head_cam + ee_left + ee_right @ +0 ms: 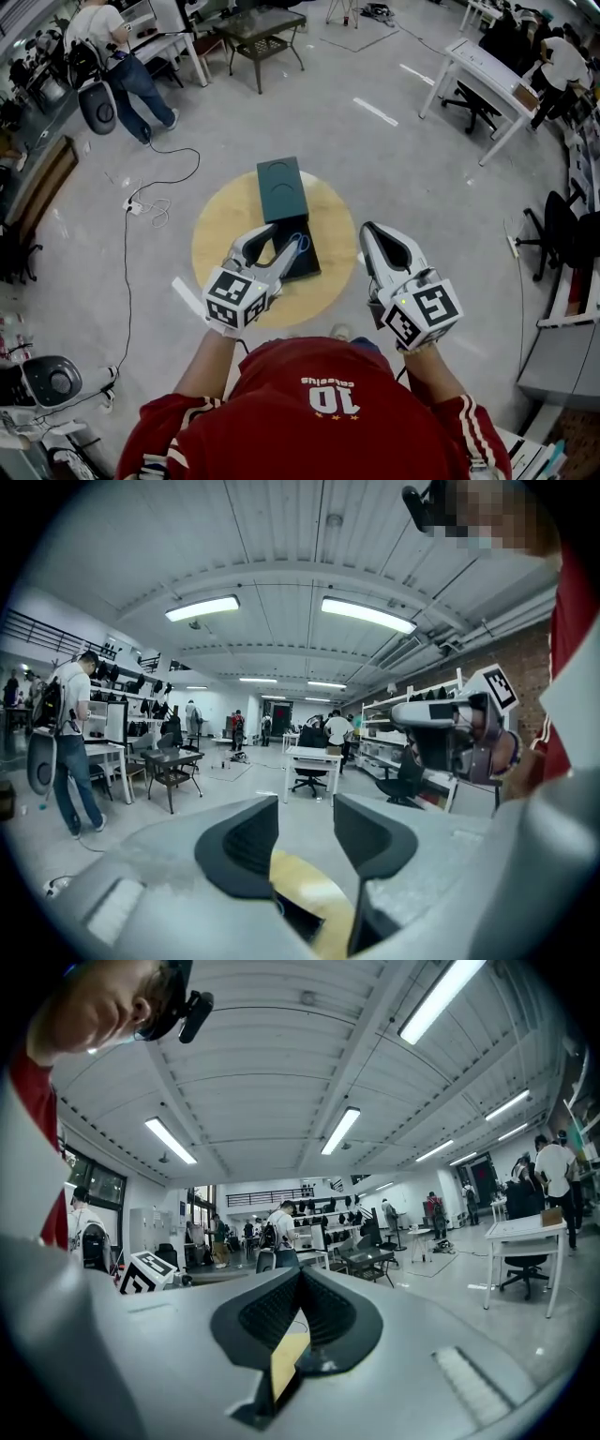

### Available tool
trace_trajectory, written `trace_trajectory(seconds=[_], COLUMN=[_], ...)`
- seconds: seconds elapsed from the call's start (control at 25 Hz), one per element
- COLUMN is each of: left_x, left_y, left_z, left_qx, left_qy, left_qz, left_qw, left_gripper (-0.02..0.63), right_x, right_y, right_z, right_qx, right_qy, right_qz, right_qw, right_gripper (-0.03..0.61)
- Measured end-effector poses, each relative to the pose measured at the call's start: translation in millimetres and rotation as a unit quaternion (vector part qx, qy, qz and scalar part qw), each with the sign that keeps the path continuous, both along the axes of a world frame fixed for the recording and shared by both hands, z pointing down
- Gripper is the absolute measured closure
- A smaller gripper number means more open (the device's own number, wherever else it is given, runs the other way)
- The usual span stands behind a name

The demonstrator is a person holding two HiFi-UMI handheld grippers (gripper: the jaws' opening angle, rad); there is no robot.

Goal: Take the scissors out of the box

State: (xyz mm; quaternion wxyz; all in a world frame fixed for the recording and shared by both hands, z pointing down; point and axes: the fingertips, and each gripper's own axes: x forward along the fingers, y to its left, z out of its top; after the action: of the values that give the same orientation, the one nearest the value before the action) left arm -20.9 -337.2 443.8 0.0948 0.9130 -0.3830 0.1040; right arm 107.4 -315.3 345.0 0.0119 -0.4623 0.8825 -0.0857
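You stood over a round wooden table [216,234] on a grey workshop floor [403,178], with white desks [487,80] well apart. A cable [131,244] trailed to your left. The dark box [307,264] lay open, its lid [281,187] just beyond, the blue-handled scissors [299,246] inside. Your left gripper [272,242] hung over them, jaws wide, gripping nothing. Your right gripper [375,234] was closed and empty.

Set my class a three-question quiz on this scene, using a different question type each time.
1. True or false: the right gripper has its jaws together.
2. The handles of the scissors are: A red, B blue, C orange.
3. Fill in: the box stands on a round ____ table.
Key: 1 true; 2 B; 3 yellow.
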Motion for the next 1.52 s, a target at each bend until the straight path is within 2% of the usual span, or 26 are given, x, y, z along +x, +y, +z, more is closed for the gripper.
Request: trace_trajectory(seconds=[0.4, 0.64, 0.76, 0.92, 1.28, 1.52], left_x=[2, 3, 6, 12, 19, 22], left_y=[-20, -35, -41, -48, -62, -71], left_z=[71, 135, 164, 205, 285, 319], left_qx=[-0.059, -0.128, -0.146, -0.165, -0.233, -0.262], left_qy=[-0.030, -0.033, -0.056, -0.099, -0.122, -0.147], left_qz=[0.004, -0.004, -0.010, -0.012, -0.026, -0.045], left_qw=[0.9978, 0.9912, 0.9877, 0.9812, 0.9644, 0.9526], left_gripper=[0.433, 0.433, 0.433, 0.433, 0.433, 0.433], right_x=[0, 2, 4, 7, 21, 33], right_y=[-7, -19, -20, -23, -29, -31], right_z=[15, 44, 53, 57, 66, 76], right_qx=[-0.002, -0.032, -0.042, -0.047, -0.055, -0.065], right_qy=[0.008, 0.007, 0.009, 0.010, 0.016, 0.021], right_qz=[0.001, 0.003, -0.001, -0.006, -0.015, -0.026], right_qw=[1.000, 0.999, 0.999, 0.999, 0.998, 0.997], right_gripper=[0.577, 0.577, 0.577, 0.577, 0.577, 0.577])
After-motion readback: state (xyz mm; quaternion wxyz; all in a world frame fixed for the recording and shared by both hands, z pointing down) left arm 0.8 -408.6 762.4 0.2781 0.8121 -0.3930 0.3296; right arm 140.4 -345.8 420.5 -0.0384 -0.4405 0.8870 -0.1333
